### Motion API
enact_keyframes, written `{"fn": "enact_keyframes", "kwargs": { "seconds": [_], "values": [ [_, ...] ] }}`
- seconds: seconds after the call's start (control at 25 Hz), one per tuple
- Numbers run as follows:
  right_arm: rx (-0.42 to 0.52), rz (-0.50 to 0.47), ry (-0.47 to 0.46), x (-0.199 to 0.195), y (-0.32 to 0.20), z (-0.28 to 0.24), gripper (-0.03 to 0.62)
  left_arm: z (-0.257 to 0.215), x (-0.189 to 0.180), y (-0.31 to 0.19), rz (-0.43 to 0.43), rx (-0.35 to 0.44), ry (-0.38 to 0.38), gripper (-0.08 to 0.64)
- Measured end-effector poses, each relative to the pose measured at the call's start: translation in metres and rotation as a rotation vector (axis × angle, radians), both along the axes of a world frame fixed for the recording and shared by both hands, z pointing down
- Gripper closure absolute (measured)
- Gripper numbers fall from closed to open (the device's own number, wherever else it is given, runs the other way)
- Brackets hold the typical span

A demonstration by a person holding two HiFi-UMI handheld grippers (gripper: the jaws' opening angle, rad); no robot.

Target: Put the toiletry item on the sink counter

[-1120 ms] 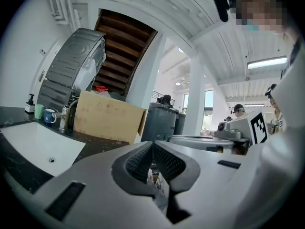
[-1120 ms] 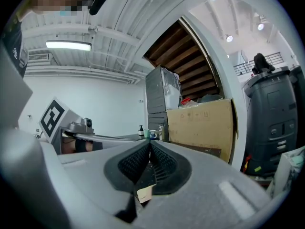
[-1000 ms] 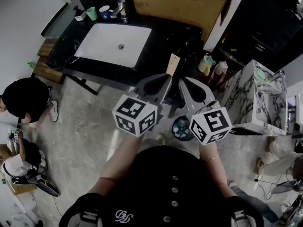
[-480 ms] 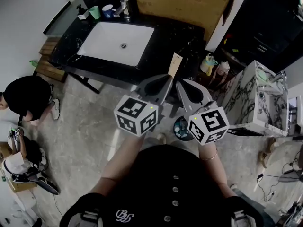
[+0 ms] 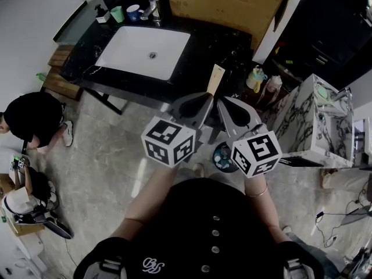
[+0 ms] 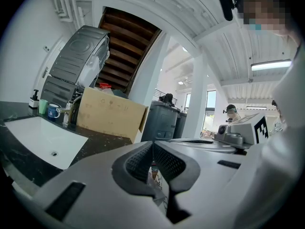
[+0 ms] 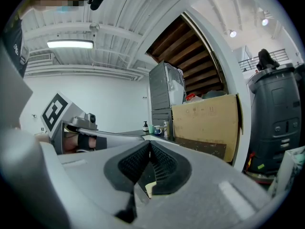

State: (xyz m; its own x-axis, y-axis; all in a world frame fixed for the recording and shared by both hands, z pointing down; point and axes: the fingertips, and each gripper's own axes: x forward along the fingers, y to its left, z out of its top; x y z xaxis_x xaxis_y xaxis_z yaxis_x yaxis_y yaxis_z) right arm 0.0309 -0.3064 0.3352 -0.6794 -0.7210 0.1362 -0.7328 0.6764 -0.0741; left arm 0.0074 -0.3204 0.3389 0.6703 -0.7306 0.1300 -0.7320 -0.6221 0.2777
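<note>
Black speckled stone counter (image 5: 200, 51) runs across the top of my head view, with a white rectangular sink basin (image 5: 136, 48) sunk in its left part and a big brown cardboard box (image 5: 226, 4) standing at its back right; behind the basin a chrome tap (image 5: 152, 9), a dark blue mug (image 5: 132, 12) and a pale green cup (image 5: 118, 14) sit close together; grey marbled floor (image 5: 110, 156) lies below, where a person in black (image 5: 29, 121) crouches at the left. Both claws hover side by side in front of the counter's near edge, tips almost touching each other; the left gripper (image 5: 204, 96) has its jaws pressed fully together, and its own view shows nothing between the ribbed pads; the right gripper (image 5: 222, 100) is closed too — its view shows the pads meeting along a thin line, with a cream corner showing just beneath them, which I take for the flat tan toiletry item (image 5: 215, 79). From the head view that item stands up past the two tips, tilted a little to the right, overlapping the counter's dark top right of the basin — held in the air, not lying on the stone; from that view alone I cannot tell which claw pinches it.
</note>
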Motion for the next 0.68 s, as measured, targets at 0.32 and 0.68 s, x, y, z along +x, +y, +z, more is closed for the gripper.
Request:
{"fn": "enact_keyframes", "kwargs": {
  "seconds": [0.32, 0.68],
  "values": [
    [-0.002, -0.003, 0.008, 0.0007, 0.0031, 0.0023, 0.588, 0.0015, -0.0016, 0.0022, -0.007, 0.002, -0.001, 0.546],
    [0.007, -0.013, 0.018, -0.0043, 0.0058, -0.002, 0.588, -0.0001, -0.0037, 0.0063, -0.007, 0.002, -0.007, 0.546]
  ]
}}
